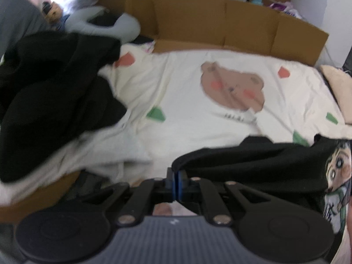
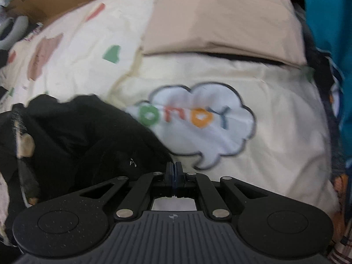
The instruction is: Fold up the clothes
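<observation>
A black T-shirt point(image 1: 253, 165) with a cartoon print point(image 1: 337, 176) hangs low over the bed in the left wrist view. My left gripper point(image 1: 176, 172) is shut on its edge, and the cloth trails off to the right. The right wrist view shows the same black T-shirt point(image 2: 88, 136) bunched to the left of my right gripper point(image 2: 175, 168). That gripper's fingers are pressed together with the cloth running right up into them. Both views are blurred by motion.
A cream bedsheet point(image 1: 176, 83) with bear and cloud prints covers the bed. A pile of black clothes point(image 1: 55, 83) and a white garment point(image 1: 99, 149) lie at the left. Cardboard point(image 1: 220, 22) lines the far edge. A beige pillow point(image 2: 220, 17) and teal fabric point(image 2: 325, 22) sit at the right.
</observation>
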The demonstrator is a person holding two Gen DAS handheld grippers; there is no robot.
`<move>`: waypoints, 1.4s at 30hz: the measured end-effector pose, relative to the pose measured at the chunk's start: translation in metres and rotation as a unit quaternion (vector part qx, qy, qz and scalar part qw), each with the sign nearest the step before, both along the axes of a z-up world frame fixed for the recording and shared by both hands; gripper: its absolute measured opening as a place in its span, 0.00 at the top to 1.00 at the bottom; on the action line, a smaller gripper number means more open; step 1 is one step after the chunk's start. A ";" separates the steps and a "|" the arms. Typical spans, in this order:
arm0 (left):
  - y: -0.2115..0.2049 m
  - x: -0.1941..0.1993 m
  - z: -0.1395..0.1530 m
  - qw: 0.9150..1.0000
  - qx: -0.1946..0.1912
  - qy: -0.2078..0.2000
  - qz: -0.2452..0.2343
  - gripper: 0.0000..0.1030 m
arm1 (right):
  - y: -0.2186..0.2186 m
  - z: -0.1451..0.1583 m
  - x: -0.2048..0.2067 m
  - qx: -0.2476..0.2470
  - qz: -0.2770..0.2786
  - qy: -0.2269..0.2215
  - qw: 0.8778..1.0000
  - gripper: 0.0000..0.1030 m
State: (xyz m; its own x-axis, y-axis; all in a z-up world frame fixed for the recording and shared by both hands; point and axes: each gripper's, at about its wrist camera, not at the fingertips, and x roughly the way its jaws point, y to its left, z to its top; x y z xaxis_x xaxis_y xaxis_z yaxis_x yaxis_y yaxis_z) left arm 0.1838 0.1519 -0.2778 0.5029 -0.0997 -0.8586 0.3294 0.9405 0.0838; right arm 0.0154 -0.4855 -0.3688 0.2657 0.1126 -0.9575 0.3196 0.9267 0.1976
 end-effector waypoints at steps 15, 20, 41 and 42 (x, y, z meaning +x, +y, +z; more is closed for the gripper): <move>0.032 -0.034 -0.058 0.997 0.009 0.067 0.036 0.97 | 0.002 0.006 0.017 -0.013 0.015 -0.014 1.000 0.98; 0.035 -0.023 -0.055 0.998 0.016 0.052 0.035 0.97 | 0.021 0.018 0.059 0.008 0.046 -0.058 0.997 0.77; 0.007 0.037 -0.047 0.995 -0.030 -0.045 0.084 0.85 | 0.109 -0.015 0.137 0.098 0.184 -0.071 0.975 0.70; 0.003 0.036 -0.043 0.994 -0.038 -0.053 0.087 0.82 | 0.113 -0.015 0.134 0.101 0.192 -0.069 0.974 0.70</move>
State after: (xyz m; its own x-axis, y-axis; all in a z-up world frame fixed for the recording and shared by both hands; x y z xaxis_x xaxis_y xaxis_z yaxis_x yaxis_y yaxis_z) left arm 0.2194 0.1552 -0.3203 0.6048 -0.0655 -0.7937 0.1549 0.9873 0.0365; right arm 0.1490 -0.3725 -0.3838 0.2917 0.4117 -0.8634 -0.0861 0.9102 0.4050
